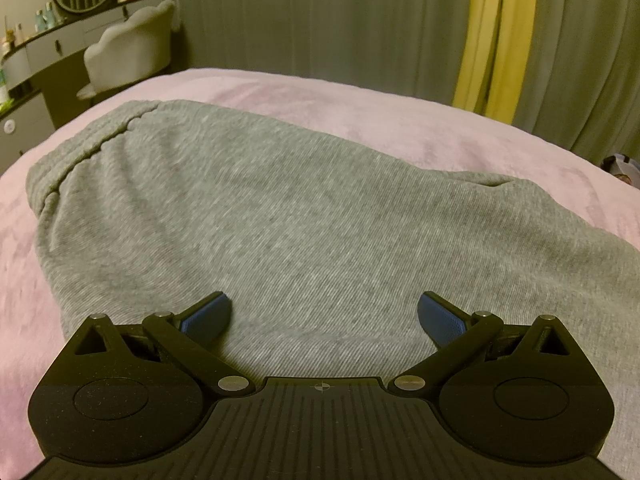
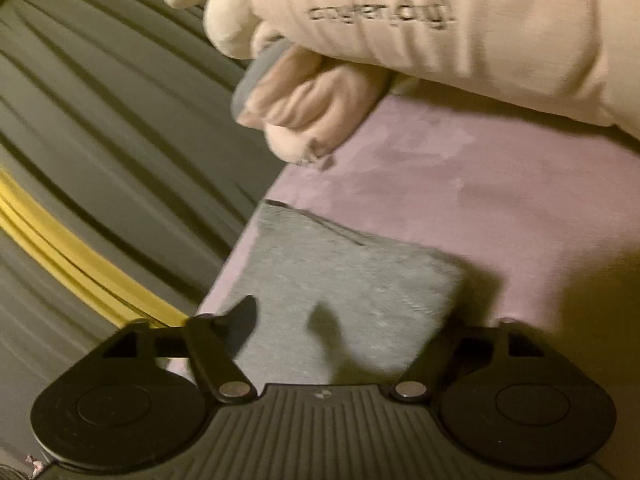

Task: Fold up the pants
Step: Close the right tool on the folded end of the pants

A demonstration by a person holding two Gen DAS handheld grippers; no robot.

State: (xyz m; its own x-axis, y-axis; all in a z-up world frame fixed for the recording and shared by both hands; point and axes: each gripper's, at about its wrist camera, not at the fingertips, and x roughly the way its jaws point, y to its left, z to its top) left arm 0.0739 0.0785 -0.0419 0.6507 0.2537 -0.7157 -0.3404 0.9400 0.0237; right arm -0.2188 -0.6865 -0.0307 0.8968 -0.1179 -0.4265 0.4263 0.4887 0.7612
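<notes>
Grey knit pants lie flat on the pink bed cover, with the ribbed waistband at the far left. My left gripper hovers low over the near part of the cloth, open, its blue pads wide apart with nothing pinched. In the right wrist view a grey leg end rests on the pink cover near the bed's edge. My right gripper stands open above it, and the fingers are blurred and spread to either side of the cloth without pressing on it.
A cream plush pillow with stitched lettering lies at the head of the bed beyond the leg end. Grey curtains with a yellow stripe hang behind the bed. A grey chair and dressing table stand at the far left.
</notes>
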